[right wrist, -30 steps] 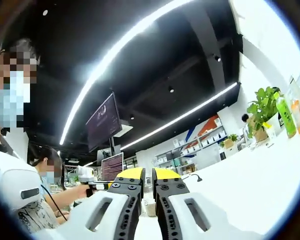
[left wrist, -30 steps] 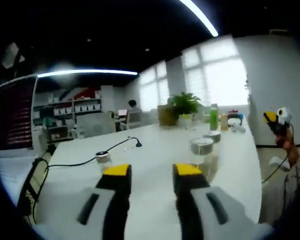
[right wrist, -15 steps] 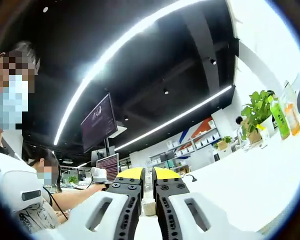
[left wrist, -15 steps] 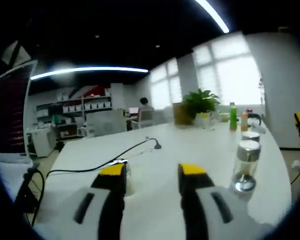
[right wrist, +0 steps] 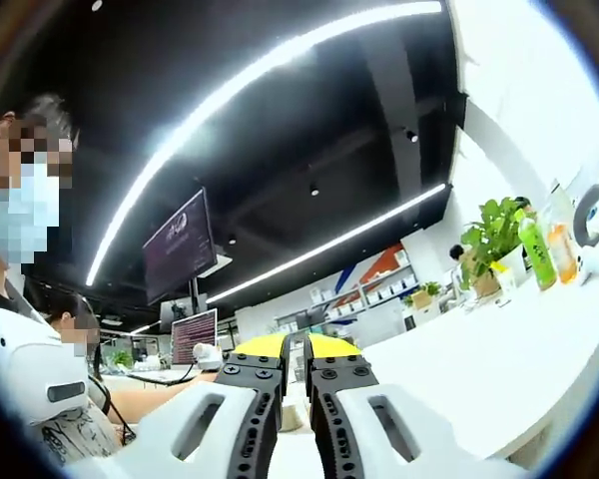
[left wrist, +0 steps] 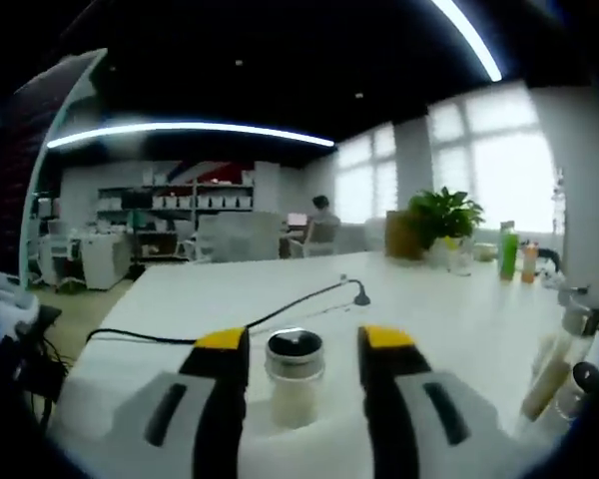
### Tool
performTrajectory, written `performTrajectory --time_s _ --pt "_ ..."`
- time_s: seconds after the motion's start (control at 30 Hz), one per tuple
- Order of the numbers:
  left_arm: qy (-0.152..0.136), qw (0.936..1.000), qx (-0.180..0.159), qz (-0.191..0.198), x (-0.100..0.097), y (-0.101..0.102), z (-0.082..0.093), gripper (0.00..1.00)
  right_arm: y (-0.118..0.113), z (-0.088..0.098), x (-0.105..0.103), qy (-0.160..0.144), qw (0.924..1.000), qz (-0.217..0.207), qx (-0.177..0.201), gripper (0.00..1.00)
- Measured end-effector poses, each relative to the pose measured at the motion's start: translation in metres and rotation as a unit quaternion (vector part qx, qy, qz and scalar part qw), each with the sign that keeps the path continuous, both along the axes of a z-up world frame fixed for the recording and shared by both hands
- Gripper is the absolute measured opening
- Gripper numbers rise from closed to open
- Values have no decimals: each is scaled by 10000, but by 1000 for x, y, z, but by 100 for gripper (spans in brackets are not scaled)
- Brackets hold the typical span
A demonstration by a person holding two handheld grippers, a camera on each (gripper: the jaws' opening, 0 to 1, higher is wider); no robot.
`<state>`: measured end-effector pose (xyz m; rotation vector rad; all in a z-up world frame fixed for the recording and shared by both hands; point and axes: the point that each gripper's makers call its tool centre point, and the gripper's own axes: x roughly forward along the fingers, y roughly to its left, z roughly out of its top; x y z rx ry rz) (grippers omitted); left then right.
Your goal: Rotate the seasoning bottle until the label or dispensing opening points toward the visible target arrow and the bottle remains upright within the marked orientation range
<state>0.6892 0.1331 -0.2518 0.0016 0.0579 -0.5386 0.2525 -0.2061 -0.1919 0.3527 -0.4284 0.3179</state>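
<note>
Left gripper [left wrist: 295, 344], jaws wide, brackets the upright seasoning bottle [left wrist: 295, 379] (ungripped); right gripper [right wrist: 294, 344] nearly closed, rotation undone.

We log the left gripper view as sitting low over the white table [left wrist: 459, 319], facing level along it toward the potted plant [left wrist: 444, 215] at the far window end, and close up on a small jar [left wrist: 295, 374] between its own jaws. The right gripper view sits near the table's edge [right wrist: 499, 369], pitched upward so the ceiling light strip [right wrist: 280, 65] crosses the frame. We find both views share the potted plant [right wrist: 494, 235], the green bottle [left wrist: 508, 254] [right wrist: 535, 251] beside it, and the tabletop.
</note>
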Motion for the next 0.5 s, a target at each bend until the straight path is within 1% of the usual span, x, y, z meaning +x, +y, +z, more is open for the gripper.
performTrajectory --time_s 0.1,0.17,0.27,0.33,0.37,0.4,0.5 --pt "-57 10000 -23 -19 8 -6 0 52 3 0 1 36 10000 -66 -5 4" --pt "-118 9999 42 39 17 -9 0 53 6 -1 3 94 9999 -93 -51 4" --pt "-157 9997 58 170 24 -10 -4 52 11 -2 4 111 9999 -96 -79 4" --pt "-209 9994 88 249 27 -10 -8 46 11 -1 5 126 9998 -126 -106 3" --pt "-180 9994 98 285 29 -10 -11 45 10 -1 5 135 9997 -146 -122 2" --pt "-165 9992 106 334 31 -9 -13 46 10 0 5 142 9996 -174 -157 2" --pt "-247 9986 269 390 31 -9 -17 47 9 0 6 151 9994 -211 -211 2"
